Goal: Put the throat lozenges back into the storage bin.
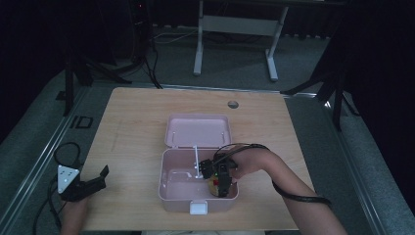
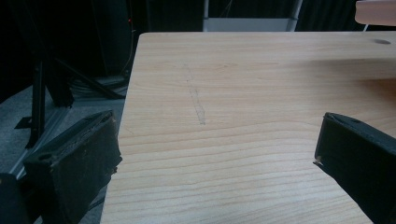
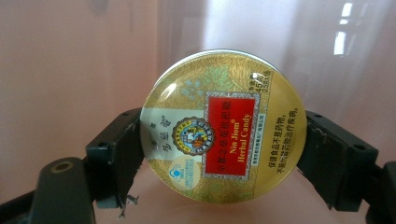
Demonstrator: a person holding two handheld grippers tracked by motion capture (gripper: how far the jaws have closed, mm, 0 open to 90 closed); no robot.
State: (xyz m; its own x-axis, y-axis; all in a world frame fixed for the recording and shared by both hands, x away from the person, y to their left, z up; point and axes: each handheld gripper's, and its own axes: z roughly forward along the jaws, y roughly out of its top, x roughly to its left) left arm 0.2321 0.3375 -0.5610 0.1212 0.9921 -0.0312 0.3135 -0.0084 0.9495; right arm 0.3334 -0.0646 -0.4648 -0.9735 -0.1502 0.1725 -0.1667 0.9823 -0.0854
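Right hand-held gripper (image 3: 223,135) clasps 1 candy tin (image 3: 223,126) inside 1 pink box (image 1: 169,188); left hand-held gripper (image 2: 217,154) gapes.

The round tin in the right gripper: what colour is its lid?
Gold tin with a red label, clearest in the right gripper view.

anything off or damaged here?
Minor wear only: the pad on the right gripper looks frayed at its lower edge, beside the candy tin it clamps inside the pink box. Faint scratch on the table. Nothing spilled.
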